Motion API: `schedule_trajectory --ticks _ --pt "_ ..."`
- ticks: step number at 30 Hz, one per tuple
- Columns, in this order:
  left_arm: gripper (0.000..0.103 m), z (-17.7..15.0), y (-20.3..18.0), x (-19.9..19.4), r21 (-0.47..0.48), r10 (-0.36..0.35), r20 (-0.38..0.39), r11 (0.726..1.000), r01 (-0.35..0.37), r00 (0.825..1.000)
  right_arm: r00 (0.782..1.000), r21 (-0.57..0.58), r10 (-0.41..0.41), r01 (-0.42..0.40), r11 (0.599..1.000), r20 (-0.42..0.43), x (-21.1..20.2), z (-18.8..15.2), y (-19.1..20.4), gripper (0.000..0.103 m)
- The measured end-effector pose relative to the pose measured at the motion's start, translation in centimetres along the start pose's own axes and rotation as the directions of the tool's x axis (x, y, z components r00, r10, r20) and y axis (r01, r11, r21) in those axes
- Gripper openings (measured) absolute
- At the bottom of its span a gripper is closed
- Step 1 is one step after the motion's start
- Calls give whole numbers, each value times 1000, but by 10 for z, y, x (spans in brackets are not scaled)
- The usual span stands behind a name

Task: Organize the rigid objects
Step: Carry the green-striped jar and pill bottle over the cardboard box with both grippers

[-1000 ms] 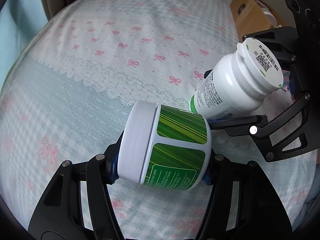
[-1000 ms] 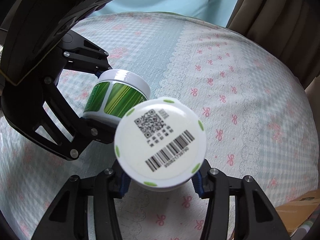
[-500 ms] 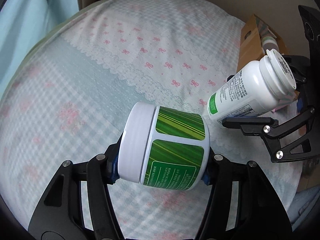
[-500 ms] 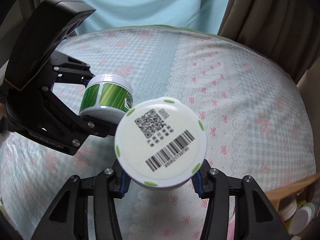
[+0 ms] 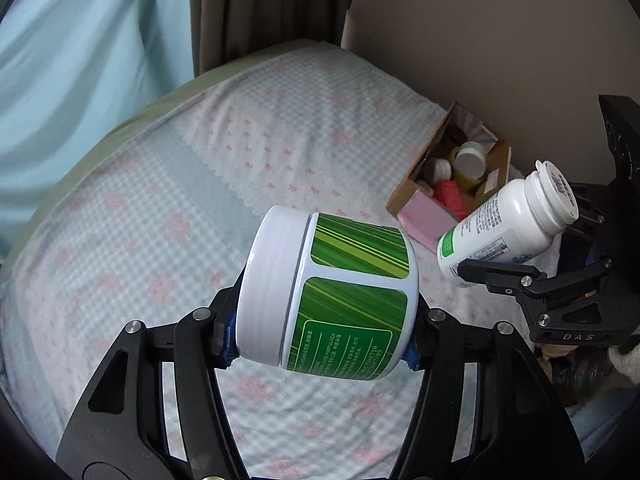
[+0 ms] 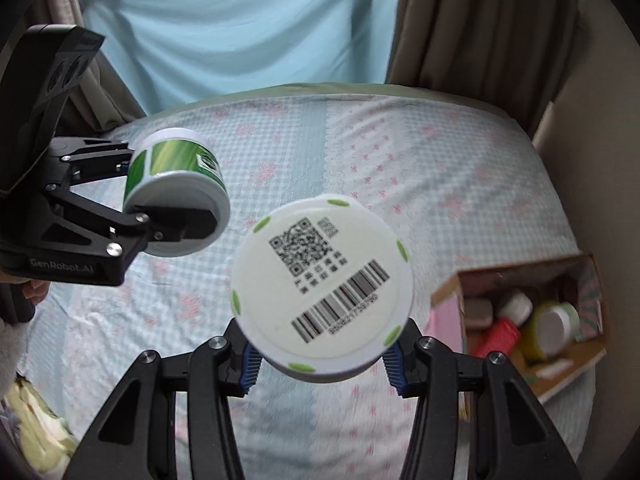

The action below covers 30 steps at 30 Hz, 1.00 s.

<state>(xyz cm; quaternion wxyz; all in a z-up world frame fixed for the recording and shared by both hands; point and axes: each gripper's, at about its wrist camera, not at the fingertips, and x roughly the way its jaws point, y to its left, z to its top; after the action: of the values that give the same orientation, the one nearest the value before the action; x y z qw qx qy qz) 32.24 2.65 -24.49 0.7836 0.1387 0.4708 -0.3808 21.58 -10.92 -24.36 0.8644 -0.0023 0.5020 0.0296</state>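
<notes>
My left gripper [image 5: 322,340] is shut on a squat white jar with a green striped label [image 5: 332,300], held on its side high above the bed. The jar also shows in the right wrist view [image 6: 176,188]. My right gripper [image 6: 322,360] is shut on a white pill bottle [image 6: 320,300], its barcoded cap facing the camera. The bottle also shows at the right of the left wrist view [image 5: 508,228], held in the air. A cardboard box [image 5: 404,192] with several jars and a red item lies on the bed's far right; it also shows in the right wrist view [image 6: 448,288].
The bed [image 5: 200,208] has a pale checked cover with pink bows. A beige wall [image 5: 480,40] stands behind the box. Brown curtains [image 6: 460,20] and a light blue drape [image 6: 240,20] hang at the bed's far side. A yellowish cloth [image 6: 32,436] lies at the lower left.
Both grippers have risen away from the bed with their loads. The views now take in the curtains, the wall and the open box.
</notes>
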Motion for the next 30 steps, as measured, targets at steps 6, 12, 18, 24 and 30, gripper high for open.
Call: schedule_trajectory --ticks 6,12,18,24,30 --pt "55 5 -41 -53 -2 8 50 1000 -8 999 1000 47 -21 20 999 17 -73 -20 -15 46" --pt "55 13 -80 -71 -44 10 65 999 -7 998 999 97 -32 28 995 40 -119 -41 -51 46" --pt "55 28 -130 -66 -102 22 84 995 -13 996 999 115 -28 24 993 41 -138 -61 -104 46" --pt "54 54 -179 -39 -169 57 82 985 -43 995 999 79 -27 25 997 34 -145 -59 -178 46" --pt "54 80 -213 13 -240 72 36 969 -61 997 999 81 -26 24 996 20 -132 -45 -258 46"
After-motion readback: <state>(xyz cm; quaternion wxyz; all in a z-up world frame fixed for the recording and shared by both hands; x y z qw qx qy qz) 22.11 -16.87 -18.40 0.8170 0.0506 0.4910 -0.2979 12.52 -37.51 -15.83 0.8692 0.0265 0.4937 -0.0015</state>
